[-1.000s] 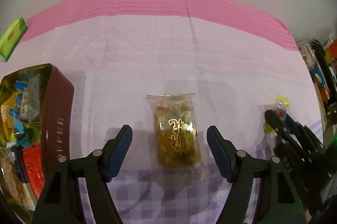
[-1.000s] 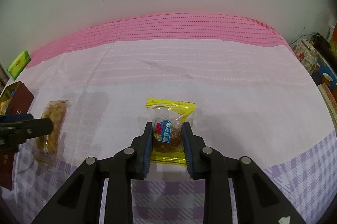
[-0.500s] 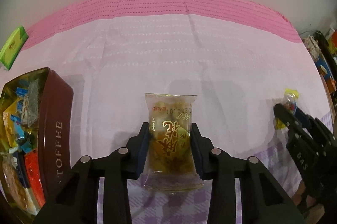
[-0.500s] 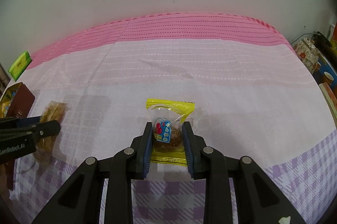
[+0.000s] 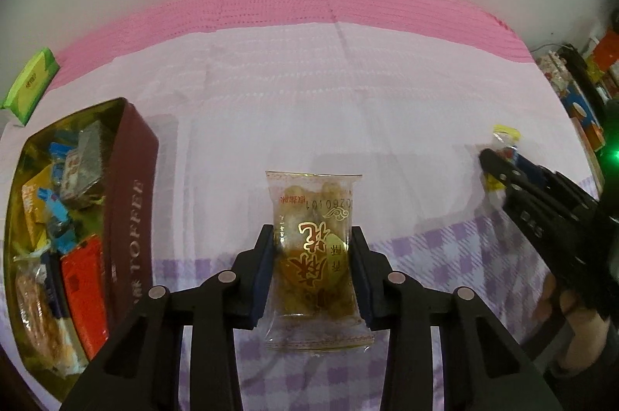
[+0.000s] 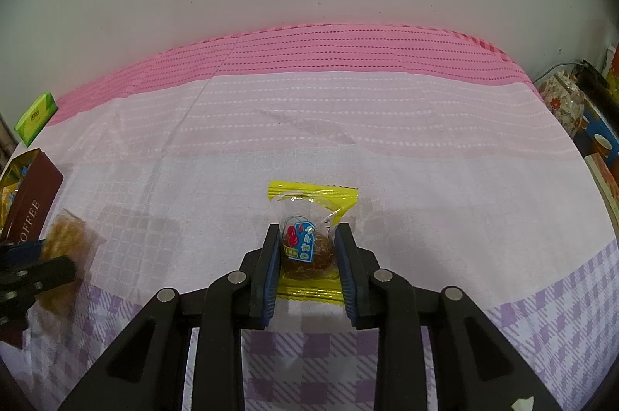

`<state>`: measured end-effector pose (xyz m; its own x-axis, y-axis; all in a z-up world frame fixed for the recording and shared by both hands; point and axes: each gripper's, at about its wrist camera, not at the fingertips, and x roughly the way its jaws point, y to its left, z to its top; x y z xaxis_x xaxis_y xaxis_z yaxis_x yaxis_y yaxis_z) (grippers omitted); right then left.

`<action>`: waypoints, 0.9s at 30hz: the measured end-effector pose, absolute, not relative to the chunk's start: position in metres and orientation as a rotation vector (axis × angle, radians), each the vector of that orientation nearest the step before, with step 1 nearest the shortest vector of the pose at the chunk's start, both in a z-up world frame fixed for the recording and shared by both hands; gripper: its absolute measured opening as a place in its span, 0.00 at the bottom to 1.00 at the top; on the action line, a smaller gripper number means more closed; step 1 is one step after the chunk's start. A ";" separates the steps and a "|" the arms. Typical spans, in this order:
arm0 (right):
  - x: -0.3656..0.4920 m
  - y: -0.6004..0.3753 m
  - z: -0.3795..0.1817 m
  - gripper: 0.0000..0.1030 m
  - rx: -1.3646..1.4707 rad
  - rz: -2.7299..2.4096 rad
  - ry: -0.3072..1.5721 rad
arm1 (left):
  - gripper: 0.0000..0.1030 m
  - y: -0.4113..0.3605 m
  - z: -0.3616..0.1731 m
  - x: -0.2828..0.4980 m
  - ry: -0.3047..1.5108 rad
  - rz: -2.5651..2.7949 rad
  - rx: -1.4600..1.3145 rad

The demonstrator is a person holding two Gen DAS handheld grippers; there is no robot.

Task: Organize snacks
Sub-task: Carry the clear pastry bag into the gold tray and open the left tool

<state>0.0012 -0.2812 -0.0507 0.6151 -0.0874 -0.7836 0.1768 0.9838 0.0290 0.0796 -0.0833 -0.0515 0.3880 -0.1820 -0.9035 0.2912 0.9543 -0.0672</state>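
Since a second earlier, when its fingers stood spread on either side of the packet, the left tool (image 5: 312, 273) had pressed together on the clear gold-lettered snack packet (image 5: 315, 256) and raised it, so the pickup looked done and the carry was what remained.

Farthest left in the left wrist view lay a green packet (image 5: 31, 84) at the edge of the desk (image 5: 309, 93), well apart from everything else. Next came the maroon toffee tin (image 5: 129, 202), open and already holding an assortment of wrapped snacks; judged from the task, it was the likely home for both items in hand. The clear packet sat upright between the left tool's blue pads (image 5: 264, 279), pinched at its middle, its top and bottom seals sticking out past the pads. It stood right of the tin, near but apart, so a short sideways carry would probably have brought it over the rim.

Further right, the right tool (image 6: 308, 266) had not changed: it pinched the yellow-edged candy packet (image 6: 311, 221) across the round brown sweet inside, the yellow seams showing above and below the pads. From the pictures I could not tell for sure whether that candy was clear of the pink-and-lilac cloth or only just on it
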 end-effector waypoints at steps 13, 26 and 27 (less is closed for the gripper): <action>0.002 -0.279 -0.051 0.26 0.098 -0.156 0.898 | 0.37 -0.024 0.021 0.052 1.012 -0.248 0.033; 0.003 -0.278 -0.052 0.27 0.088 -0.158 0.900 | 0.37 0.069 0.021 0.058 1.053 -0.077 -0.014; 0.003 -0.278 -0.052 0.27 0.088 -0.158 0.900 | 0.37 0.073 0.016 0.058 1.068 -0.068 -0.013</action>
<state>0.0031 -0.2782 -0.0516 0.6109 -0.0996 -0.7854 0.1736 0.9848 0.0101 0.0576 0.0727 0.0163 0.4801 -0.0620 -0.8750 0.0492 0.9978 -0.0436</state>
